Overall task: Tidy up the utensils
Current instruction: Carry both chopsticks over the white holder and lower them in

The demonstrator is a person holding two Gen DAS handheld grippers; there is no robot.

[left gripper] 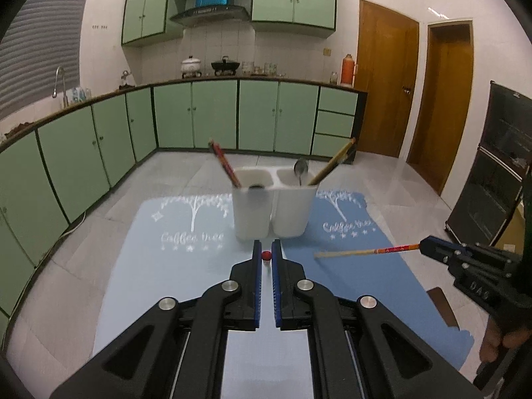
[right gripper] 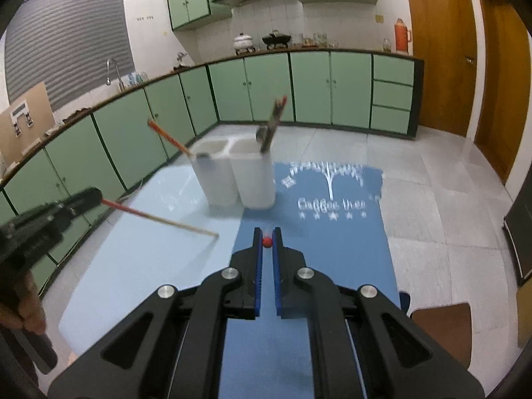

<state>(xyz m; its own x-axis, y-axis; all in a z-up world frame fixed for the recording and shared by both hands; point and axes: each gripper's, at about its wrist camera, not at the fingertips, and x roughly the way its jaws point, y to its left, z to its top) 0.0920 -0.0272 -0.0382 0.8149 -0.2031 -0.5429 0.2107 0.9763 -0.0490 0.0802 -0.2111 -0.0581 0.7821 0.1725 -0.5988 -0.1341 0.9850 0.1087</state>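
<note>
A white two-compartment holder (left gripper: 274,206) stands on the mats; it also shows in the right wrist view (right gripper: 237,174). Its left compartment holds a red-ended chopstick (left gripper: 224,163); its right compartment holds a metal spoon (left gripper: 301,169) and a chopstick (left gripper: 332,163). My left gripper (left gripper: 266,255) is shut on a chopstick, seen end-on as a red tip, and seen from the side in the right wrist view (right gripper: 159,217). My right gripper (right gripper: 267,241) is shut on another chopstick (left gripper: 365,252), held level in front of the holder.
A light blue mat (left gripper: 159,266) and a darker blue mat (left gripper: 359,266) cover the table. A brown chair back (right gripper: 442,329) sits at the table's right edge. Green kitchen cabinets (left gripper: 212,113) and wooden doors (left gripper: 382,76) line the background.
</note>
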